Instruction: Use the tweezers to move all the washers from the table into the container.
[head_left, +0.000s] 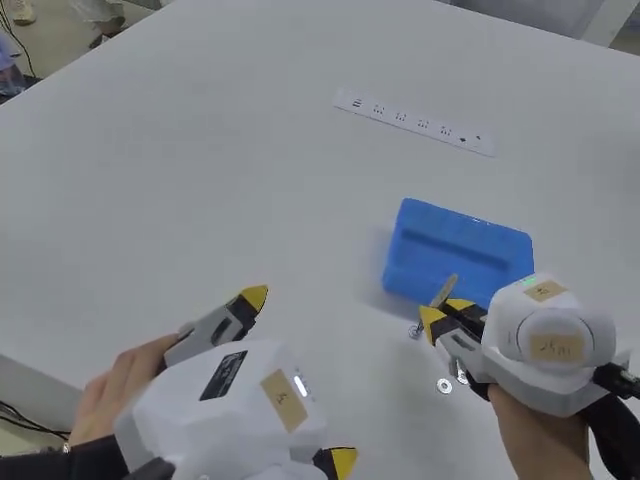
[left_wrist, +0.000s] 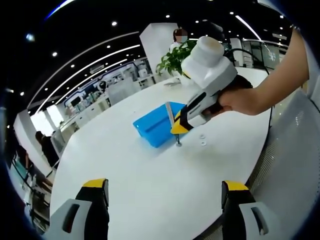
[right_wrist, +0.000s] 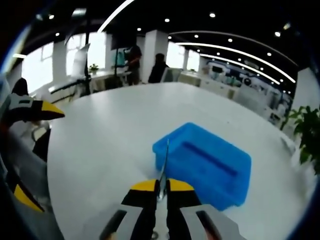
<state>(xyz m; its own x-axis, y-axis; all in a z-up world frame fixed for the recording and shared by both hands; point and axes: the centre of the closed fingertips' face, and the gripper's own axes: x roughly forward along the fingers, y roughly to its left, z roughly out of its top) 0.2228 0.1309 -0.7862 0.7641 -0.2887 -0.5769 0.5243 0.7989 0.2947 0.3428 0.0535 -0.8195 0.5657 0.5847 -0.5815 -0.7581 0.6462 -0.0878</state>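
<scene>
**Around the work**

Far across, a long white power strip, flat and aslant. In the left gripper view, a leafy potted plant near a white pillar. In the right gripper view, curved ceiling light strips overhead and a dark-clad person standing far off

Open, office-like hall around a broad white table. On the table, a white power strip. Above the table, dark ceiling with curved light strips and small spotlights. Beyond the table, a white pillar, a leafy potted plant, bright windows, and standing people.
</scene>
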